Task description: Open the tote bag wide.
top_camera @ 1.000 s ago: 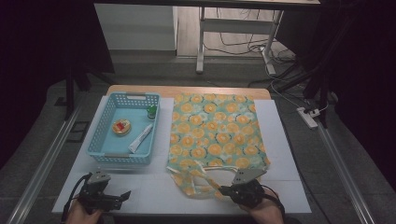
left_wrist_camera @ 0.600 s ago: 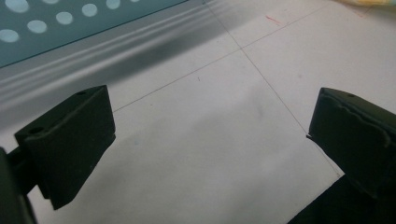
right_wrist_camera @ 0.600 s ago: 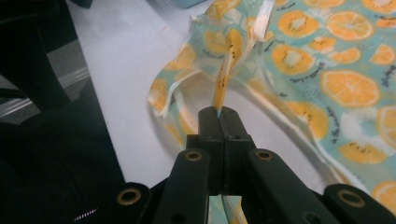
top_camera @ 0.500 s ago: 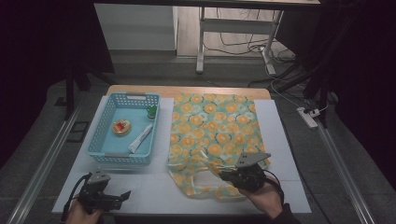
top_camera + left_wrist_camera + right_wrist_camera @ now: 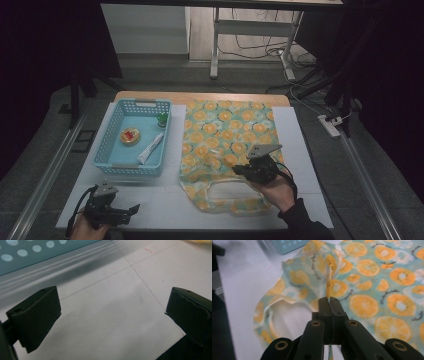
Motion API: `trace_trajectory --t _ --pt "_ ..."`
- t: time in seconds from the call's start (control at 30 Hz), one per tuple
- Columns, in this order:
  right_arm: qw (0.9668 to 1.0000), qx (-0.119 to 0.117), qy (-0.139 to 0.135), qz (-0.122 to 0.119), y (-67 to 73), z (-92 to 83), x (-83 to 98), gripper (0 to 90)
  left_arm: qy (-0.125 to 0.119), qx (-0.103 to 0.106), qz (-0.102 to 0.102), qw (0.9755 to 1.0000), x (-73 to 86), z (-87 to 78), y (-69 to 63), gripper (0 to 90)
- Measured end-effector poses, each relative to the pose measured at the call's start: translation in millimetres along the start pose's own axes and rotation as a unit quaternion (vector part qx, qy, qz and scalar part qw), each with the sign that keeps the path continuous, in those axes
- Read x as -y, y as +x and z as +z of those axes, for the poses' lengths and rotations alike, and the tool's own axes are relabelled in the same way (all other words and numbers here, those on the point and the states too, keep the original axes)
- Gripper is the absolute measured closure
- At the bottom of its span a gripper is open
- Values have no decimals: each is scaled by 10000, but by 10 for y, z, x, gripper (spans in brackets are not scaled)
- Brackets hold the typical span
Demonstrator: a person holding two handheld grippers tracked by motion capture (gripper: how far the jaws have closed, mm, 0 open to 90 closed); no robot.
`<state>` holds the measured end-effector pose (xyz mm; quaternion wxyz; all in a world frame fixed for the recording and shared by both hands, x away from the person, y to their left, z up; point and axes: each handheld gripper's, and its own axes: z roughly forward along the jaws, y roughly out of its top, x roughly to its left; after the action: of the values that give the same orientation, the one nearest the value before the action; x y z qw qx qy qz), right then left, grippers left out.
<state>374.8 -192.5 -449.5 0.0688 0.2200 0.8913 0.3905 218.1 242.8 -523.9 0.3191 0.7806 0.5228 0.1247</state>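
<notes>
An orange-print cloth bag (image 5: 225, 135) lies flat on the white table, its handle loop toward me. My right gripper (image 5: 239, 170) is shut on a pinched fold of the bag (image 5: 328, 287), and the cloth rises in a ridge from its closed jaws (image 5: 329, 301). The bag's near edge is lifted and bunched. My left gripper (image 5: 131, 208) rests low at the near left of the table, open, with bare white table (image 5: 110, 315) between its black pads (image 5: 37, 315).
A blue basket (image 5: 114, 167) stands left of the bag, holding a white tube (image 5: 150, 148), a small round dish (image 5: 130, 136) and a green item (image 5: 162, 119). The table's near edge runs just in front of both hands.
My right gripper has moved away from me and slightly up, pulling the bag's near part with it. The left gripper has stayed where it was.
</notes>
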Motion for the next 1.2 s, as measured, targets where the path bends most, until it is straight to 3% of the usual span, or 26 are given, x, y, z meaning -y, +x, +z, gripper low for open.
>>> trace_trajectory --t 0.23,0.53,0.7,1.2 --pt "9998 -117 40 131 -217 118 -92 894 16 -9 6 10000 -1 2 0 0" --pt "9992 40 220 325 -496 311 -212 894 23 0 -29 10000 -2 2 7 0" --pt "9991 115 283 282 -592 386 -282 894 16 12 -46 10000 -1 4 12 0" --pt "9984 231 302 429 -934 608 -455 894 34 -22 -92 9999 -2 6 20 0"
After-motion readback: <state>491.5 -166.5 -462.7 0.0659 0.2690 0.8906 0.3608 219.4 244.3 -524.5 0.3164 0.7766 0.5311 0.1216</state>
